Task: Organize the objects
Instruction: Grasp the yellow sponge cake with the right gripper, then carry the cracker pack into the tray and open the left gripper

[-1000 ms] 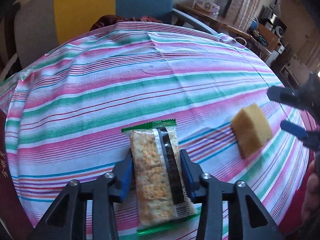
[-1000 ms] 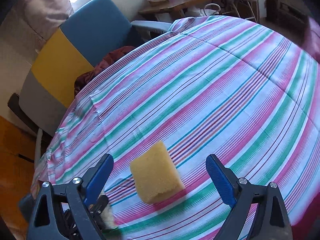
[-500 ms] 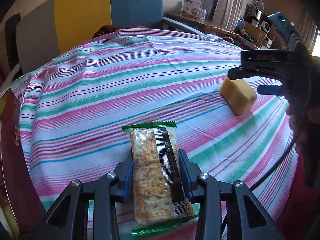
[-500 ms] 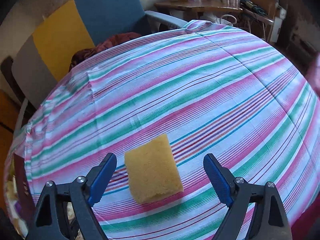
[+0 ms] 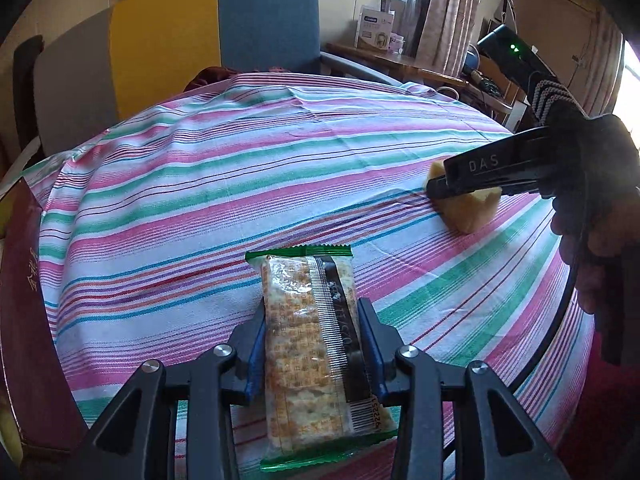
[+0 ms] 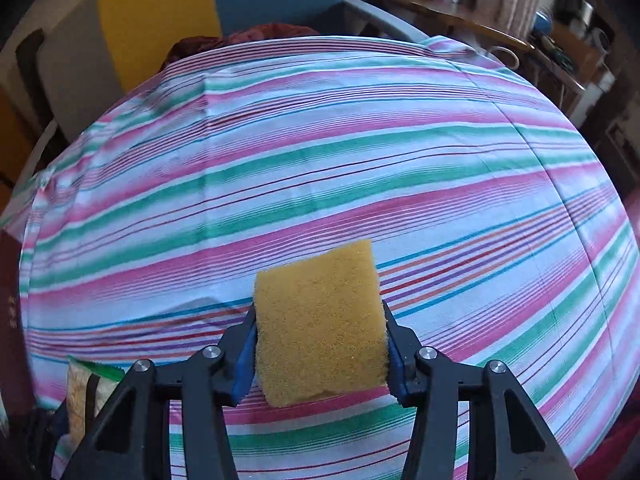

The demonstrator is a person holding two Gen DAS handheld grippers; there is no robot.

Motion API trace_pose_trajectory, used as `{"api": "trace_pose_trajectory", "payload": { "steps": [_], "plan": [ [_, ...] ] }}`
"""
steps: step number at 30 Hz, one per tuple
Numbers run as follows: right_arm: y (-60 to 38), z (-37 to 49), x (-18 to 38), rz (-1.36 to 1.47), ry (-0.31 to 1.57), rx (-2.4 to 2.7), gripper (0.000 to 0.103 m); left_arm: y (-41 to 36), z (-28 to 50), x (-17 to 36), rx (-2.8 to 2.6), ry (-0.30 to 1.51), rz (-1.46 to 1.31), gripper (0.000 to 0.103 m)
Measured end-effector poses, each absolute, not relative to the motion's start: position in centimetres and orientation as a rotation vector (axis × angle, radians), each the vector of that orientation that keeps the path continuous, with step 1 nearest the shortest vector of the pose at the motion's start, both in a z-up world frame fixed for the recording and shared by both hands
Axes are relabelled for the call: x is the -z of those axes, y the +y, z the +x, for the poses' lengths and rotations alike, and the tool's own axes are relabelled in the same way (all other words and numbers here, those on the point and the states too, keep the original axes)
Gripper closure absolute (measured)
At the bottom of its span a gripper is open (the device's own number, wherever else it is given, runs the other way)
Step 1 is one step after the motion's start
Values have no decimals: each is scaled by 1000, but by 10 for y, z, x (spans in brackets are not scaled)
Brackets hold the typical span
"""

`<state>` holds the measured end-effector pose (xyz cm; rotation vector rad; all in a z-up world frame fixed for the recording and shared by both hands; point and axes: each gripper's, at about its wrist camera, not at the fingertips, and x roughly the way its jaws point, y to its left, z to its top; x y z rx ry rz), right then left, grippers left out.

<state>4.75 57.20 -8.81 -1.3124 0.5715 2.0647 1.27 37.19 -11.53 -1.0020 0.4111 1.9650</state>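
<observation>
The left gripper [image 5: 312, 354] pinches the cracker packet [image 5: 316, 344] above the striped counter [image 5: 200, 184]. To the packet's right, the right gripper's [image 6: 320, 350] jaws are closing, blue pads touching the yellow sponge [image 6: 320, 320] on the counter.

Your right gripper [image 6: 320, 354] sits at the bottom centre of the view, its jaws closing on the yellow sponge [image 6: 320, 326]; both blue pads [image 6: 245, 360] already touch the sponge's sides. The sponge runs from between the pads toward 12 o'clock and lies over the striped tablecloth [image 6: 320, 160], which fills most of the picture. At 8 o'clock from the sponge, near the lower left edge, you can see the green-edged end of a cracker packet [image 6: 86, 384], partly hidden behind the gripper's black frame. At 11 o'clock, beyond the cloth, stands a chair with yellow and blue panels [image 6: 160, 12]. At 1 o'clock a wooden side table [image 6: 452, 16] carries blurred clutter.
</observation>
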Motion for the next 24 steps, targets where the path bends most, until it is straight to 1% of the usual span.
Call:
{"api": "trace_pose_trajectory", "payload": {
  "steps": [10,16,21,24],
  "plan": [
    [573,49,89,-1328,573,-2065,50,371,17,116,-1976,433,-985,63],
    [572,47,90,-1332,533,-2071,50,370,18,114,-1982,445,-988,64],
    [568,43,91,-1335,478,-2083,50,359,17,103,-2010,421,-1025,65],
    [567,42,92,-1335,459,-2087,50,345,21,82,-2048,406,-983,65]
  ]
}}
